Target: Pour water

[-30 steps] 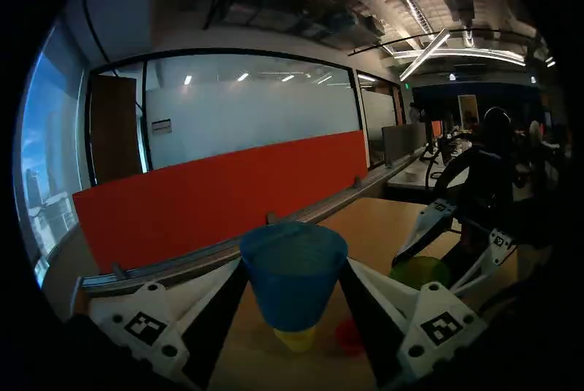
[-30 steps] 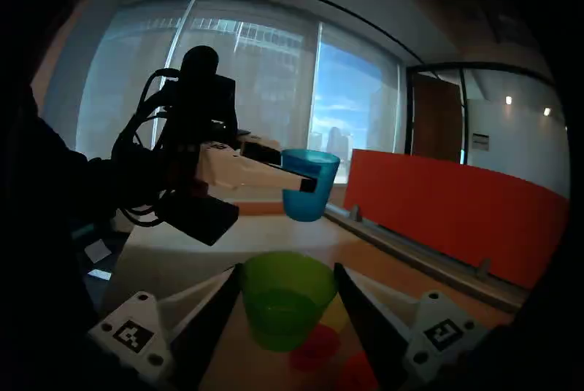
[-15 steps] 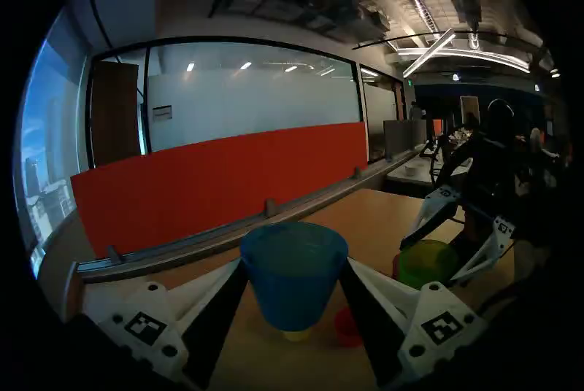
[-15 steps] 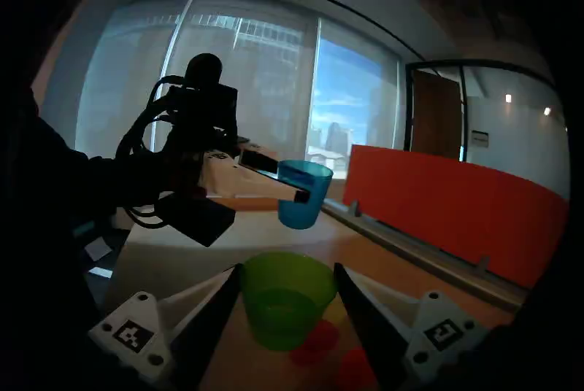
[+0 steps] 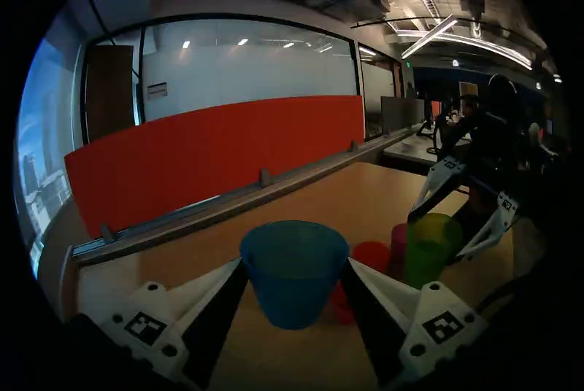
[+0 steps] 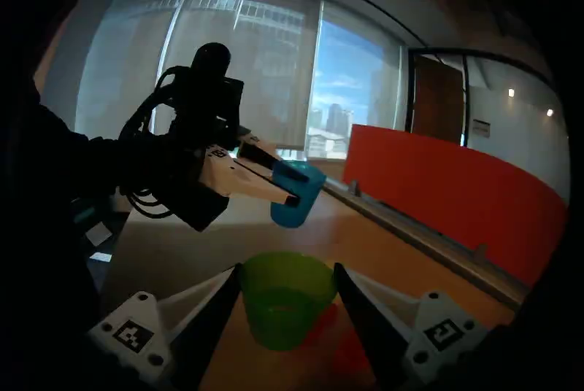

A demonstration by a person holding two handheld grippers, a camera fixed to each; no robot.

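1. The blue cup (image 5: 294,285) is grasped between both fingers of the left gripper (image 5: 294,265), at the lower centre of the left gripper view.
2. The green cup (image 6: 286,311) is clamped the same way by the right gripper (image 6: 286,274), at the lower centre of the right gripper view.
3. Left of centre in the right gripper view, the blue cup is seen tilted above the wooden table (image 6: 379,252).
4. A red cup (image 5: 372,254) and a pink cup (image 5: 399,241) are seen right of centre in the left gripper view, just beside the green cup.

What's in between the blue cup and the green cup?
In the left gripper view, a red cup and what looks like a pink cup sit on the table between the blue cup and the green cup.
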